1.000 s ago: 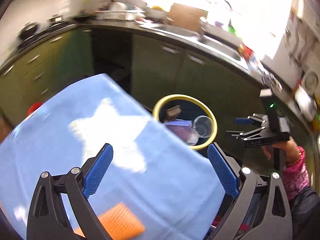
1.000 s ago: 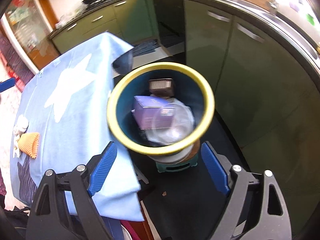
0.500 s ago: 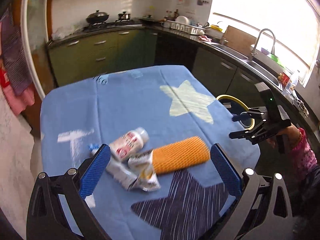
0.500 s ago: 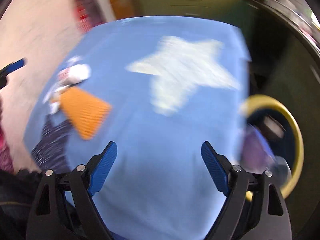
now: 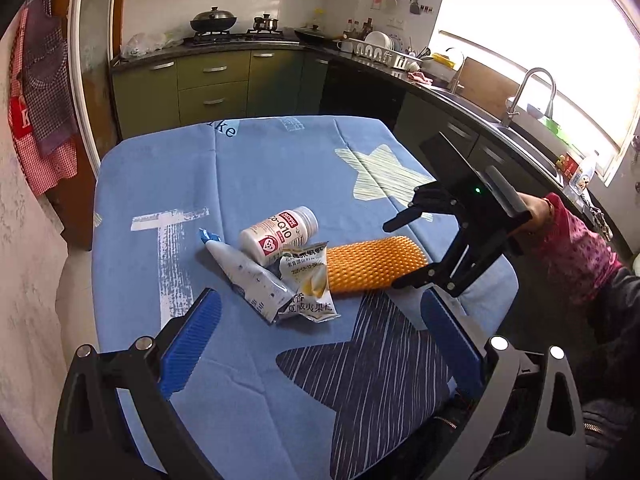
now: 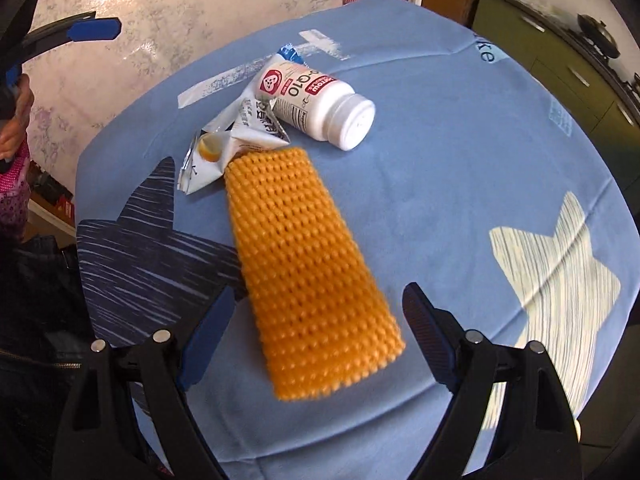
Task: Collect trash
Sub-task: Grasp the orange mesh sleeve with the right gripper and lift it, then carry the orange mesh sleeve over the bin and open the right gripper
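Four pieces of trash clustered on the blue star-printed tablecloth (image 6: 420, 184). Nearest, right gripper (image 6: 316, 332) spread wide and empty, poised over the near end of the orange knobbly foam-net sleeve (image 6: 308, 264), not touching. Just beyond, crumpled white snack wrapper (image 6: 224, 144) tucked against the sleeve's far end; further still, white plastic supplement bottle (image 6: 316, 104) lying on its side, squeezed white tube (image 5: 252, 280) beside it. Left gripper (image 5: 320, 340) likewise spread, empty, hovering at the near table edge. Likely risks: soft sleeve squashing and slipping from the pads; wrapper dragged along; bottle nudged into rolling.
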Demonstrator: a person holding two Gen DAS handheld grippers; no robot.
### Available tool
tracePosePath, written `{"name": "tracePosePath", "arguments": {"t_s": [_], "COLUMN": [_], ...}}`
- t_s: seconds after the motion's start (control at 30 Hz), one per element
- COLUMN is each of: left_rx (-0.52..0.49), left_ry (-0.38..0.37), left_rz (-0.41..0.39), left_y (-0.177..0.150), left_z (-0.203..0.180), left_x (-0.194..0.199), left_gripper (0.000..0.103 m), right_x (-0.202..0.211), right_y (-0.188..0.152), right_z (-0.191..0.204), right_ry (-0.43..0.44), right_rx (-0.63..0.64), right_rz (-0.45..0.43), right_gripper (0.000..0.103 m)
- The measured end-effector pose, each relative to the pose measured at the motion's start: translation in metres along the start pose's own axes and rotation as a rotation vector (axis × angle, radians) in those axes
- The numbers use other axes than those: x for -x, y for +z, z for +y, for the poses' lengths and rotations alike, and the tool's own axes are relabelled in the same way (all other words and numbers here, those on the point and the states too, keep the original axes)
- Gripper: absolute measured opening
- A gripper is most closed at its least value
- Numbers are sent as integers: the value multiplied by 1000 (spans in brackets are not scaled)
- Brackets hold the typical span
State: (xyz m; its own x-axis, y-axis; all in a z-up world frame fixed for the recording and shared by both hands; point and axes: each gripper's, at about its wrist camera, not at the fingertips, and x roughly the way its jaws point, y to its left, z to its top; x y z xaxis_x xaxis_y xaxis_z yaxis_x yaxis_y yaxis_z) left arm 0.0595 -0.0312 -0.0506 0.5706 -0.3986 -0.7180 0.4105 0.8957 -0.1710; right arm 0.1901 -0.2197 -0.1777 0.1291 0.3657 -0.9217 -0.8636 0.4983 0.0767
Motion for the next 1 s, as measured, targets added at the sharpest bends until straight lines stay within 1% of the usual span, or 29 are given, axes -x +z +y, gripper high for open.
{"name": "tracePosePath", "arguments": {"t_s": [0.13,0.2,0.27,0.3,0.4,0.43,0.47,0.5,0.53,0.57,0.67,0.8,0.9,0.93,1.0], "left_rx": [1,4,8,9,11,11,11,11,9,8,5,-9,-25,-29,-46], "left_ry": [-2,-2,-1,-1,2,3,4,5,4,4,4,-7,-23,-28,-36], "left_rz": [1,0,0,0,5,8,10,12,13,13,13,12,13,15,22], "left_y": [1,1,2,2,2,2,2,2,2,1,2,4,6,7,9], "left_z": [2,4,5,5,5,5,5,5,4,5,3,0,-3,-5,-8], "left_x": [-1,-2,-2,-3,-5,-6,-7,-8,-8,-9,-10,-13,-18,-19,-25], "left_gripper": [98,98,98,98,98,98,98,98,98,98,98,98,98,98,98], "right_x": [-2,-3,-5,-5,-2,0,2,5,9,14,27,52,83,94,111], "right_y": [5,4,3,2,0,-1,-1,-2,-3,-6,-17,-45,-75,-90,-116], "right_z": [-2,0,1,3,9,10,9,10,11,12,15,6,-17,-30,-57], "right_ry": [24,27,41,43,30,27,24,20,8,1,-41,-96,-189,-251,-337], "right_rx": [6,9,5,6,21,20,14,9,9,6,-22,-123,-271,-344,-480], "right_rz": [12,18,27,28,22,13,2,-9,-23,-33,-57,-85,-121,-127,-131], "right_gripper": [81,78,63,62,55,49,41,36,22,12,12,11,12,12,12]}}
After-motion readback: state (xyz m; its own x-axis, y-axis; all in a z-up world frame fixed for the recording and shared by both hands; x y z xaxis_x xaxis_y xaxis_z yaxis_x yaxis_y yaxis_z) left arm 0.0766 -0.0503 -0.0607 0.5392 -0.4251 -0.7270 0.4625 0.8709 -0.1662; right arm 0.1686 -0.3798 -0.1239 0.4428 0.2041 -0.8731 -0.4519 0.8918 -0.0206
